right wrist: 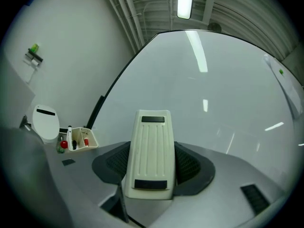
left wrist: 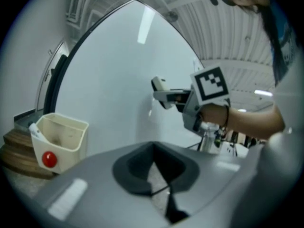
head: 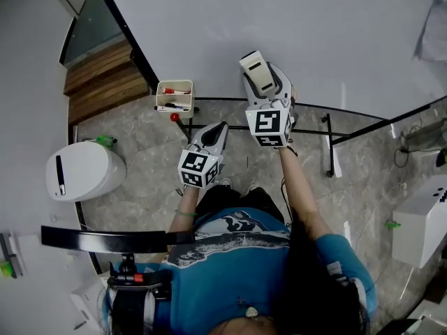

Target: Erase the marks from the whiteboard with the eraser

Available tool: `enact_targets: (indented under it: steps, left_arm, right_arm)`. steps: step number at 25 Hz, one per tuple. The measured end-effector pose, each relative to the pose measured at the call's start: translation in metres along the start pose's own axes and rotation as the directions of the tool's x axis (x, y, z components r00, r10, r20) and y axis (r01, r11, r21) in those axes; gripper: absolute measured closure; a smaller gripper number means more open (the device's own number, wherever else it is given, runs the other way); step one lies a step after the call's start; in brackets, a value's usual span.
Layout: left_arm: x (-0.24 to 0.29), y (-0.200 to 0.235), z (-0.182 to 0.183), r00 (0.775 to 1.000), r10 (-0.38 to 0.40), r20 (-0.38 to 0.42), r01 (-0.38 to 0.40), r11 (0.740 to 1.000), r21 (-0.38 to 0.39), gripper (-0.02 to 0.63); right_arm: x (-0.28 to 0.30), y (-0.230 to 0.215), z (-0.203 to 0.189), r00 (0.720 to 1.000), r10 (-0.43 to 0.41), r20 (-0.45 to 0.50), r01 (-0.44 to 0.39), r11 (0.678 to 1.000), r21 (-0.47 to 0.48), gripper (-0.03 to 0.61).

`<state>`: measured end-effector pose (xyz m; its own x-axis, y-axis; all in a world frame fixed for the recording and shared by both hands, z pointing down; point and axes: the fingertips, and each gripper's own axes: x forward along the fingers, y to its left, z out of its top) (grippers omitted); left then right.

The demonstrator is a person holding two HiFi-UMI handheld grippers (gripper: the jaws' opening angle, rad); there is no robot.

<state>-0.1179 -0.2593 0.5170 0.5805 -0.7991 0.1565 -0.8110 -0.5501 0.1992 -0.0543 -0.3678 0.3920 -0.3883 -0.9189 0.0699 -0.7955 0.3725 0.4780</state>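
Note:
A cream eraser sits between the jaws of my right gripper, held up close to the large whiteboard. In the right gripper view the eraser stands lengthwise between the jaws of the right gripper, and the whiteboard ahead shows only light reflections, no marks. My left gripper hangs lower and to the left, shut with nothing in it. The left gripper looks toward the board, and the right gripper with the eraser shows at centre right.
A cream marker tray with pens and a red magnet hangs at the board's lower left corner. A white bin stands on the floor at the left, wooden steps behind it. The board's black stand legs cross the floor ahead.

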Motion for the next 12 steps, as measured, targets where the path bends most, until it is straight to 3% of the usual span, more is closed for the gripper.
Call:
enact_targets:
  steps: [12]
  left_arm:
    - [0.008,-0.02,-0.005,0.998,-0.057,-0.008,0.057,0.998,-0.012,0.609]
  right_arm:
    - [-0.061,0.031,-0.054,0.991,0.05,-0.127,-0.037,0.994,0.104,0.314]
